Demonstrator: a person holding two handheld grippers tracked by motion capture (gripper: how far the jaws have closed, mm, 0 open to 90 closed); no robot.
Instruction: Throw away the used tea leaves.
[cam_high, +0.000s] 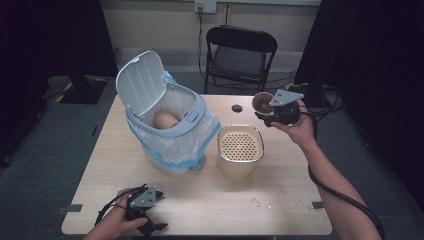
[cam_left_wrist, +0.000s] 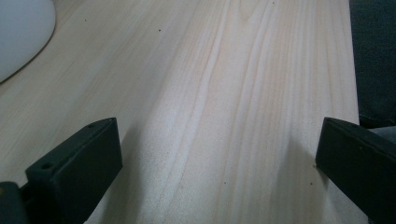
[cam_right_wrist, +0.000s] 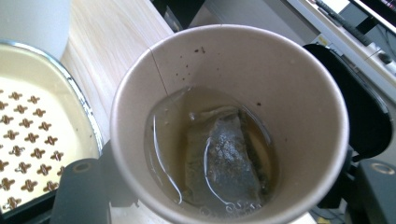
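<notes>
One paper cup (cam_right_wrist: 229, 121) is in hand, clamped between the jaws of the right gripper (cam_high: 278, 111) and held in the air above the far right part of the tabletop (cam_high: 200, 200), beyond and to the right of the cream strainer bin (cam_high: 240, 150). In the right gripper view the cup sits squarely between the two black jaws, one pressing on each flank of its lower wall, the mouth tipped toward the camera. It holds a shallow pool of tea and a sodden tea bag (cam_right_wrist: 224, 158) lying against the lower side. Judged handling: light, thin-walled and easily crushed; too much squeeze would ovalise the rim, and wet paper softens. The liquid shifts with any tilt, so spills are the main risk, and the bag may cling to the wall instead of dropping. The best hold appears to be low on the wall, near the stiffer base, as now. The left gripper (cam_high: 145, 210) rests near the front left edge of the tabletop, jaws wide apart with nothing between them. A lidded waste bin (cam_high: 165, 120), lid raised and liner fitted, stands left of the strainer bin.
</notes>
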